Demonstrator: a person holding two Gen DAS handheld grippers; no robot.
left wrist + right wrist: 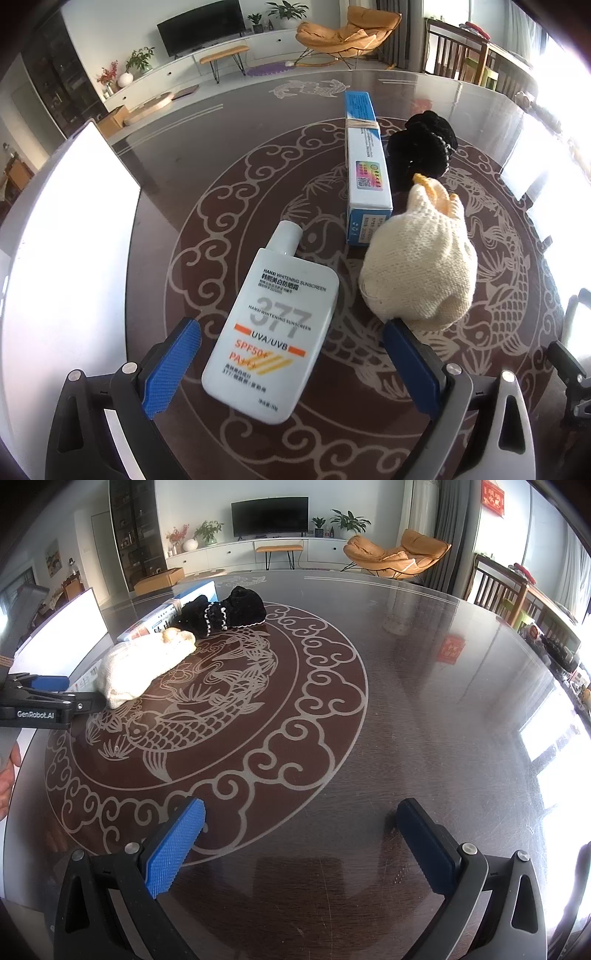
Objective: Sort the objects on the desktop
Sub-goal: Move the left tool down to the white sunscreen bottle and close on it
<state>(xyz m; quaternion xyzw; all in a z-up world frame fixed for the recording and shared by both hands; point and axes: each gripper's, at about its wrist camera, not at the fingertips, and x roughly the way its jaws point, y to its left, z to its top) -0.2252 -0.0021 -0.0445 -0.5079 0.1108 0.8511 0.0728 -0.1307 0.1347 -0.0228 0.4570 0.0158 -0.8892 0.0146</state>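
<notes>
A white sunscreen bottle [275, 325] lies flat on the dark round table, its lower half between the open blue pads of my left gripper [291, 347], not touching either pad. To its right lies a cream knitted sock [417, 266], behind it a blue-and-white box [365, 162] and a black knitted sock [424, 144]. In the right wrist view the cream sock [144, 664], black sock [225, 613] and box [166, 616] lie at far left. My right gripper [301, 830] is open and empty over bare table. The left gripper [48, 694] shows at the left edge.
A white container [74, 229] stands at the table's left edge, also seen in the right wrist view [70, 635]. The table [406, 701] carries a fish pattern. Chairs and a side table stand beyond its far right rim.
</notes>
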